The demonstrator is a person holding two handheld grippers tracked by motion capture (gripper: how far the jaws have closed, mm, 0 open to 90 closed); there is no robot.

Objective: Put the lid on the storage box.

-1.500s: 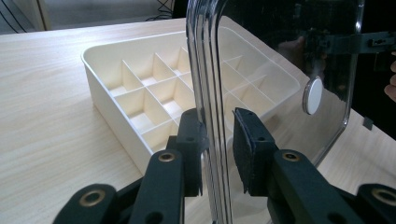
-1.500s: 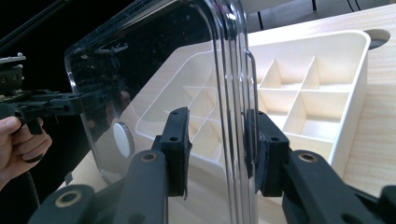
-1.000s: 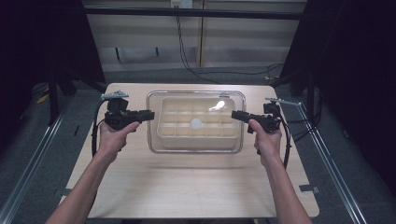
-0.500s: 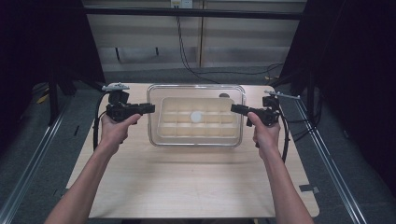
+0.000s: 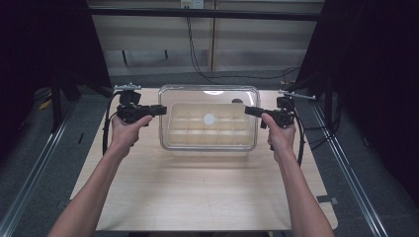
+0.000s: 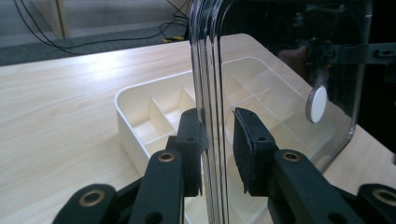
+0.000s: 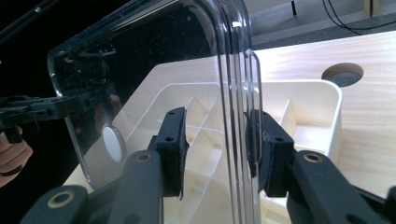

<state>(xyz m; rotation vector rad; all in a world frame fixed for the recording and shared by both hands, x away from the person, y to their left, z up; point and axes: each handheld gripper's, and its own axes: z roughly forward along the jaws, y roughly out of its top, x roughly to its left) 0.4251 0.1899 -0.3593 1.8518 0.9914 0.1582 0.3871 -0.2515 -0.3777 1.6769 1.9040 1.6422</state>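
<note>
A clear plastic lid (image 5: 209, 96) with a round white sticker (image 5: 209, 118) hangs over a cream tray (image 5: 207, 137) of several compartments on the wooden table. My left gripper (image 5: 163, 109) is at the lid's left edge. In the left gripper view that gripper (image 6: 217, 140) is shut on the lid's rim (image 6: 208, 70), above the tray (image 6: 140, 107). My right gripper (image 5: 247, 110) is at the lid's right edge. Its jaws (image 7: 217, 144) have just been opening: one pad lies against the lid's rim (image 7: 236, 70), the other stands off it.
The tray sits at the far middle of the light wooden table (image 5: 197, 192). A round hole (image 7: 342, 73) is cut in the tabletop beyond the tray. Black cables (image 5: 197, 54) run over the floor behind the table. Metal rails (image 5: 346, 168) flank both sides.
Both hands and the lid between them have shifted a little toward the far side of the table. The tray has stayed in place.
</note>
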